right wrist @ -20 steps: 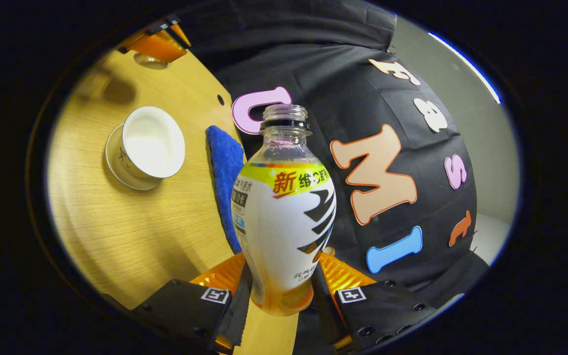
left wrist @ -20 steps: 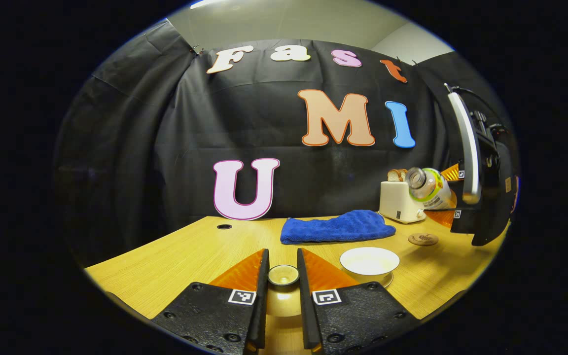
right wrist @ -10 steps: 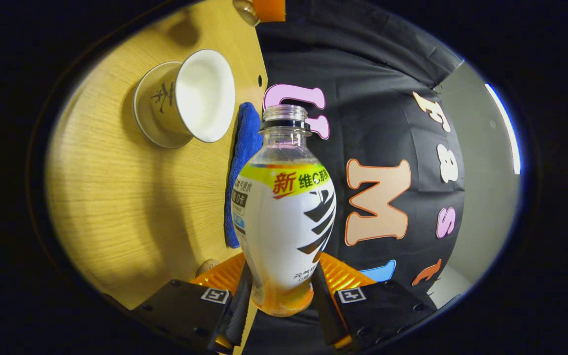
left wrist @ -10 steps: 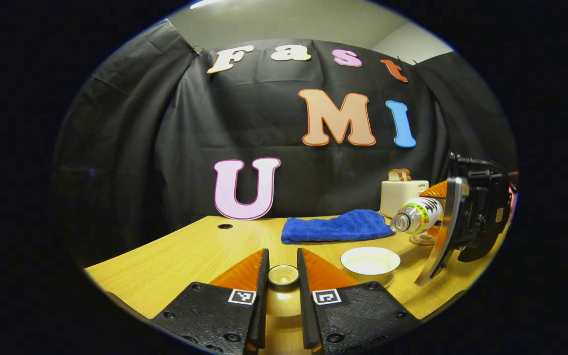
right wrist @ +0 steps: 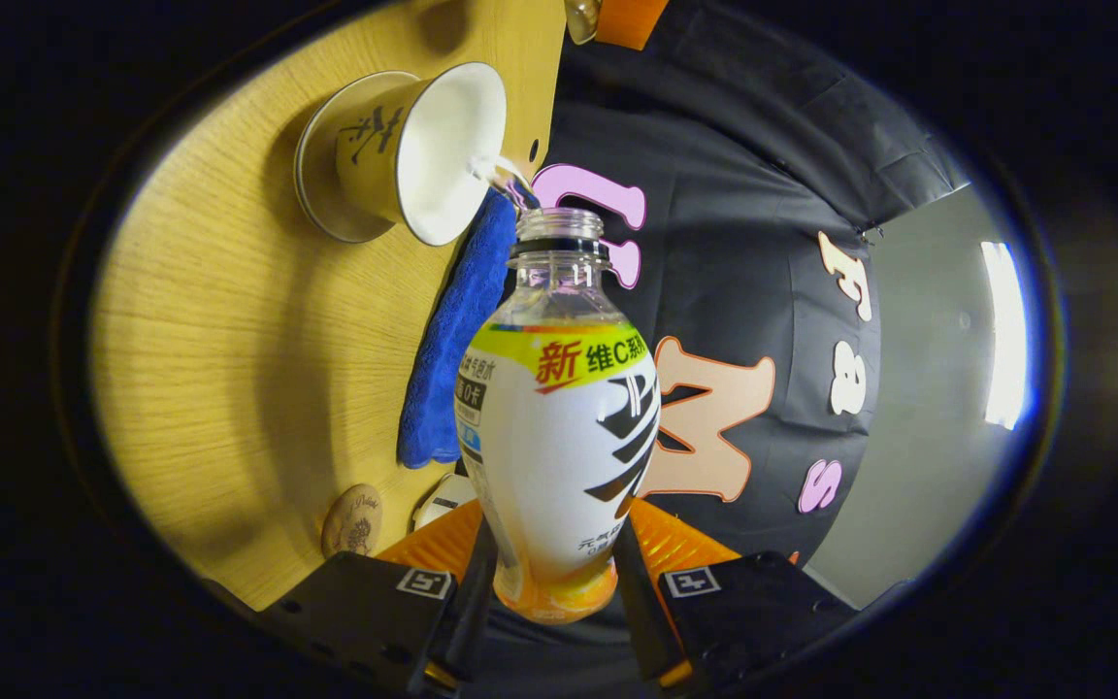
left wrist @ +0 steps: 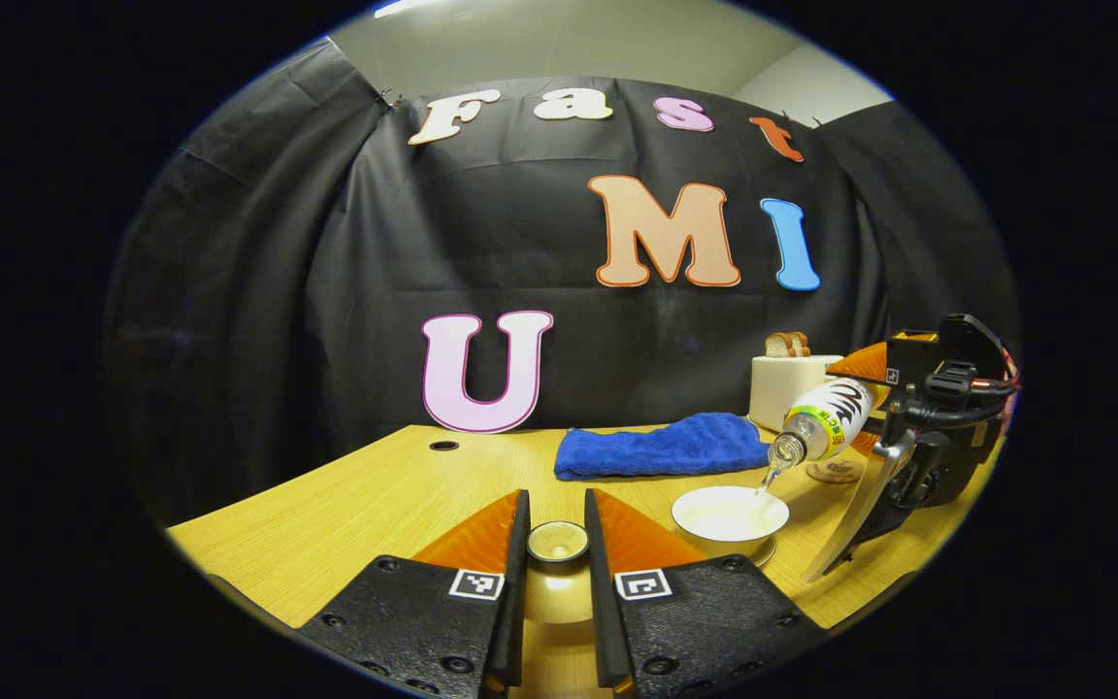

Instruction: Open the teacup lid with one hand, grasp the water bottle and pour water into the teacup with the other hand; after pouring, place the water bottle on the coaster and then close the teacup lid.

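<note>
My right gripper point(right wrist: 551, 582) is shut on the base of a white-labelled water bottle point(right wrist: 559, 427) with no cap. The bottle point(left wrist: 823, 427) is tipped mouth-down over the white teacup point(left wrist: 729, 515), and a thin stream of water runs from its mouth into the cup point(right wrist: 418, 150). The cup stands on its saucer on the wooden table point(left wrist: 384, 495). My left gripper point(left wrist: 556, 542) is shut on the knob of the teacup lid point(left wrist: 557, 541), held low over the table to the cup's left. A round brown coaster point(left wrist: 833, 472) lies behind the cup, under the right gripper point(left wrist: 894, 427).
A folded blue cloth point(left wrist: 661, 447) lies behind the cup. A cream toaster point(left wrist: 792, 383) with bread in it stands at the back right by the coaster point(right wrist: 352, 519). A small cable hole point(left wrist: 443, 446) is at the table's back left edge.
The right gripper has tilted the bottle further down and brought its mouth over the cup; water now flows. The left gripper and lid have stayed put.
</note>
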Demonstrator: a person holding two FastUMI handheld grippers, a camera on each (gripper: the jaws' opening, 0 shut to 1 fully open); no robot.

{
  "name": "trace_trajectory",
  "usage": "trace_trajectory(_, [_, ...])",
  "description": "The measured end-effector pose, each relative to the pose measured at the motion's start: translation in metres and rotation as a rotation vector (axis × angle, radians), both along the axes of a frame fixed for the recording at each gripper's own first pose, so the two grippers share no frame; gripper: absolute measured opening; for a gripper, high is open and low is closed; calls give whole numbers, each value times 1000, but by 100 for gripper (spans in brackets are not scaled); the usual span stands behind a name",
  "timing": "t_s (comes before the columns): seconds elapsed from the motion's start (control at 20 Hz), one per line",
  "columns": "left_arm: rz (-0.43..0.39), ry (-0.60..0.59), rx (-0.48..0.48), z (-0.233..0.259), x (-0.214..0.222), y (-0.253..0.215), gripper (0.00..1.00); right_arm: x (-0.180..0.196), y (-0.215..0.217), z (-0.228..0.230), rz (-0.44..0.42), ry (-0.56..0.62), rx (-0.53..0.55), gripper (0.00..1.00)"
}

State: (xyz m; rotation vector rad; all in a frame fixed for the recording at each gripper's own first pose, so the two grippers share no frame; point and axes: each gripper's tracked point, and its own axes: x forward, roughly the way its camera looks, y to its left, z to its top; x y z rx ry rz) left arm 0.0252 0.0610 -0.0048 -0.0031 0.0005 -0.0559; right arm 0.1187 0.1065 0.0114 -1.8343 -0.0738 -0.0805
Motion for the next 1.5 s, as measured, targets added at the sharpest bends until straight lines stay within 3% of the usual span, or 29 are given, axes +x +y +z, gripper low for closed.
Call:
trace_trajectory(0.9, [0, 0, 0, 0, -1, 0, 27, -2, 20, 29, 98, -196, -208, 63])
trace_trajectory(1.25, [0, 1, 0, 0, -1, 1, 27, 0, 21, 26, 120, -187, -212, 65])
trace_trajectory(1.35, [0, 0, 0, 0, -1, 1, 27, 2, 18, 20, 112, -141, -171, 63])
trace_trajectory(1.5, [0, 0, 0, 0, -1, 1, 27, 5, 2, -6, 58, 10, 64, 61])
